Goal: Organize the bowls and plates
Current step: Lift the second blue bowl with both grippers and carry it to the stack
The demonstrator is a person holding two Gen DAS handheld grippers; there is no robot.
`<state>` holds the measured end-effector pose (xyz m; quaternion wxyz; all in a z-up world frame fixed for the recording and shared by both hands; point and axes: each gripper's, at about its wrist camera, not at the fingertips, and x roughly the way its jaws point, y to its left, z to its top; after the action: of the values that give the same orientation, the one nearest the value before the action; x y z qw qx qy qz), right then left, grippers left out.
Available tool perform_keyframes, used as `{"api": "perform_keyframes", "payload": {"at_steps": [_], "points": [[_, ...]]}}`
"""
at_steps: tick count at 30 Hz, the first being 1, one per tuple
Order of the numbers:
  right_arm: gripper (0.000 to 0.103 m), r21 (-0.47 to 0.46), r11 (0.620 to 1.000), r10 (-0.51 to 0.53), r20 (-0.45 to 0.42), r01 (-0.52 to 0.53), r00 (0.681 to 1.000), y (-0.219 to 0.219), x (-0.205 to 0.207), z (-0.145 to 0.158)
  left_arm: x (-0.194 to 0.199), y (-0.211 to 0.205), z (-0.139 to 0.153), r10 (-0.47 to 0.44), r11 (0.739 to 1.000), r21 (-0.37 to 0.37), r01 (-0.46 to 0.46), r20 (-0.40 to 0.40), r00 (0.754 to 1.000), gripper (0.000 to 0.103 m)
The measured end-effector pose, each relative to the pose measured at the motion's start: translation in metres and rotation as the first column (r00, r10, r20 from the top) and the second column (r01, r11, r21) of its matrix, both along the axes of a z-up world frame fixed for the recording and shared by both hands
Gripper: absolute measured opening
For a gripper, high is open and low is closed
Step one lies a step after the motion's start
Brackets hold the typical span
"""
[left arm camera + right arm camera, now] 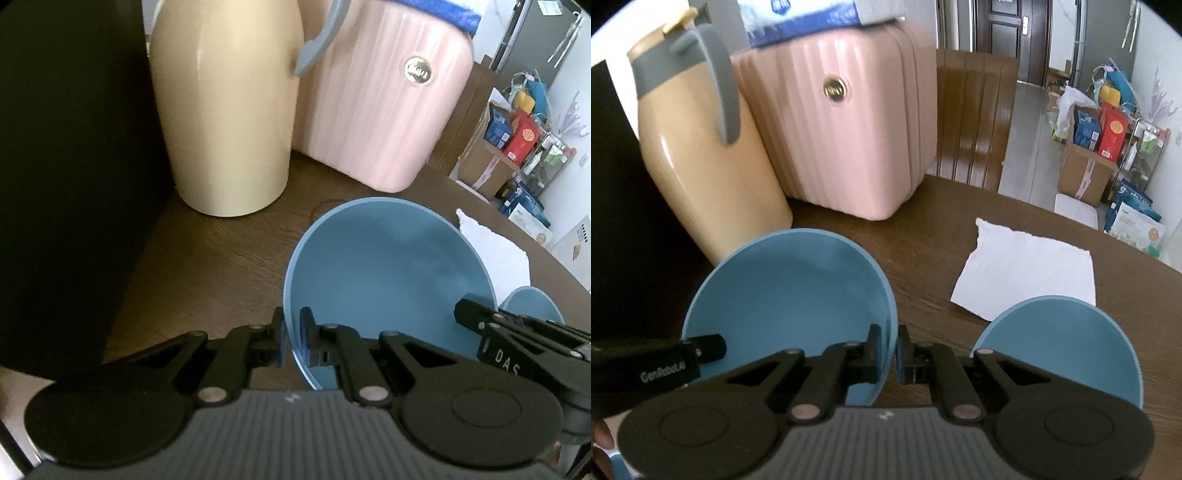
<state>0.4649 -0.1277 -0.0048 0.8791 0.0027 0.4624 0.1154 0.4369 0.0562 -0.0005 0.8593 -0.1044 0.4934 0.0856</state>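
A large blue bowl [388, 277] [790, 288] is held at two opposite sides of its rim over the dark wooden table [934, 229]. My left gripper [293, 332] is shut on the bowl's left rim, one pad inside and one outside. My right gripper [891, 345] is shut on the right rim in the same way. Each view also shows the other gripper's tip at the far rim: the right gripper [467, 312] and the left gripper [714, 345]. A second, smaller blue bowl [1060, 354] [532, 301] sits on the table to the right.
A beige jug [713, 177] with a grey handle and a pink ribbed case [849, 129] stand close behind the bowl. A dark block [74, 184] walls off the left. White paper [1027, 269] lies at the right. A wooden chair back [975, 122] stands beyond the table's curved edge.
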Motion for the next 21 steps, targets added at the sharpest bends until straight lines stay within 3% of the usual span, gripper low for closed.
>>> {"api": "perform_keyframes", "payload": {"at_steps": [21], "points": [[0.007,-0.006,1.000,0.020,0.087,-0.019,0.996,0.008,-0.067,0.064,-0.069,0.003,0.060,0.015,1.000,0.016,-0.016,0.072,0.997,0.008]]}}
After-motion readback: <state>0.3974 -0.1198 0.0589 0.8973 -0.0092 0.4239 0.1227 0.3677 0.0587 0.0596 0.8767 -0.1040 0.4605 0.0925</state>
